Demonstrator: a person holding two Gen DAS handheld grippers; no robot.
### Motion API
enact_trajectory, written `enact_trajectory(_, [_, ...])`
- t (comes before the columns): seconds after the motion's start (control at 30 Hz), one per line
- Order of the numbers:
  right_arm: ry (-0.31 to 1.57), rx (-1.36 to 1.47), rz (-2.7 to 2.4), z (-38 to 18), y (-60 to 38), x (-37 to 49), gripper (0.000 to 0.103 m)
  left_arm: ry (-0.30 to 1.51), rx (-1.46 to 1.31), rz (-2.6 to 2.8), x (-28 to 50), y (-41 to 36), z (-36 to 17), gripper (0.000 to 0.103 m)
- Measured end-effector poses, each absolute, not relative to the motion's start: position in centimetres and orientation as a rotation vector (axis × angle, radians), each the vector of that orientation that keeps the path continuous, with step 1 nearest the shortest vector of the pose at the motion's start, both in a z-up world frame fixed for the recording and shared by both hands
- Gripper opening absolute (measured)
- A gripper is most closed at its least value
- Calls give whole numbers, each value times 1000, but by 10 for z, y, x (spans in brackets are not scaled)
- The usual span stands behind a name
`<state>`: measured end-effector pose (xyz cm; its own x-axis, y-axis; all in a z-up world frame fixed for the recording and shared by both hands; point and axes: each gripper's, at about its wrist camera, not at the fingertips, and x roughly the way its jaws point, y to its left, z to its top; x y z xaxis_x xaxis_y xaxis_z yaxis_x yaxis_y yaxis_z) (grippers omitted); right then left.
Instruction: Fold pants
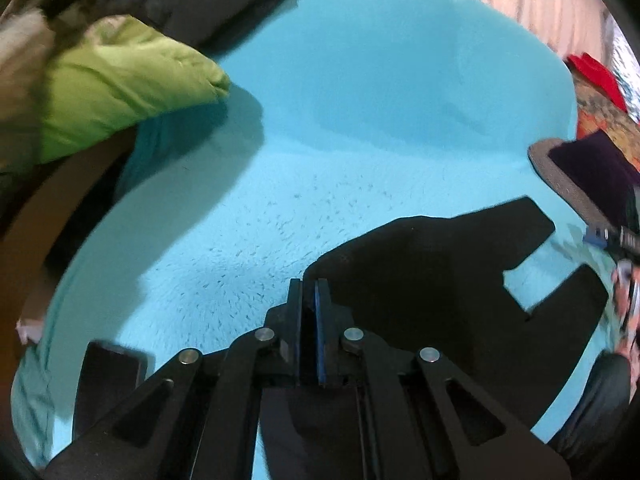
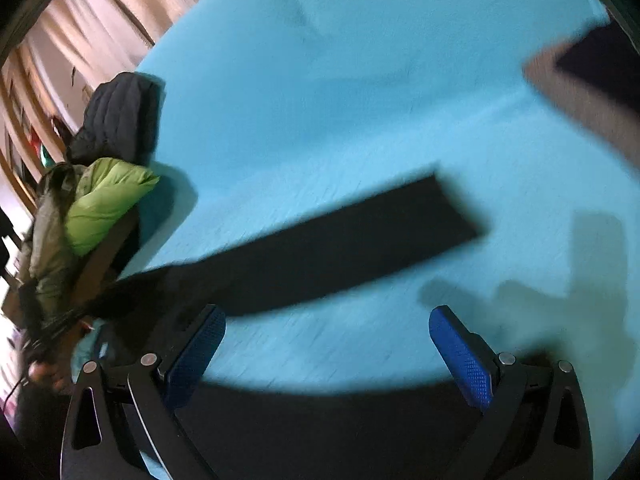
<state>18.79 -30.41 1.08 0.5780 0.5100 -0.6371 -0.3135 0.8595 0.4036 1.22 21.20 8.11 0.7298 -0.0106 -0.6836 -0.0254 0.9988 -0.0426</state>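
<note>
The black pants (image 1: 432, 264) lie on a turquoise fleece blanket (image 1: 360, 120). My left gripper (image 1: 310, 290) is shut on the black pants: its blue-lined pads are pressed together with dark cloth between them, and the cloth spreads right from the tips. In the right wrist view one pant leg (image 2: 340, 240) stretches as a long black strip from the lower left towards the middle. My right gripper (image 2: 328, 332) stands wide open over the blanket, blue pads (image 2: 460, 356) far apart. More black cloth (image 2: 320, 420) lies below its fingers, not pinched.
A lime-green padded jacket (image 1: 120, 92) and a dark quilted one (image 1: 192, 0) sit at the blanket's left edge. A grey-rimmed dark purple item (image 1: 580, 172) and red cloth (image 1: 592, 72) lie at the right. Beige curtains (image 2: 80, 40) hang behind.
</note>
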Motion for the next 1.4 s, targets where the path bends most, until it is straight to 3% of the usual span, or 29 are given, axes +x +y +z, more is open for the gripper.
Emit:
enact_trajectory(0.13, [928, 307, 394, 22, -345, 262, 102, 660, -125, 50, -14, 201, 96, 3])
enact_trajectory(0.27, [1103, 437, 351, -4, -363, 322, 102, 612, -249, 59, -29, 200, 98, 3])
enact_trajectory(0.33, [1191, 458, 415, -24, -356, 345, 97, 600, -265, 67, -32, 197, 97, 3])
enact_trajectory(0.4, [1235, 445, 441, -40, -349, 363, 71, 597, -258, 83, -34, 194, 96, 3])
enact_trajectory(0.5, [1231, 379, 451, -50, -339, 377, 53, 602, -270, 86, -35, 193, 94, 3])
enact_trajectory(0.6, [1205, 336, 458, -52, -331, 386, 42, 608, -279, 91, -31, 195, 91, 3])
enact_trajectory(0.83, [1178, 317, 488, -58, -324, 399, 38, 608, -317, 104, -24, 199, 91, 3])
enact_trajectory(0.93, [1188, 290, 514, -64, -317, 401, 23, 614, -304, 106, -24, 197, 91, 3])
enact_trajectory(1.0, [1167, 264, 516, -62, -314, 398, 2, 617, -303, 110, -23, 199, 91, 3])
enact_trajectory(1.27, [1011, 209, 605, -12, -348, 354, 1, 610, -291, 119, -40, 202, 91, 3])
enact_trajectory(1.4, [908, 111, 669, 12, -368, 293, 1, 620, -281, 129, -64, 210, 80, 3])
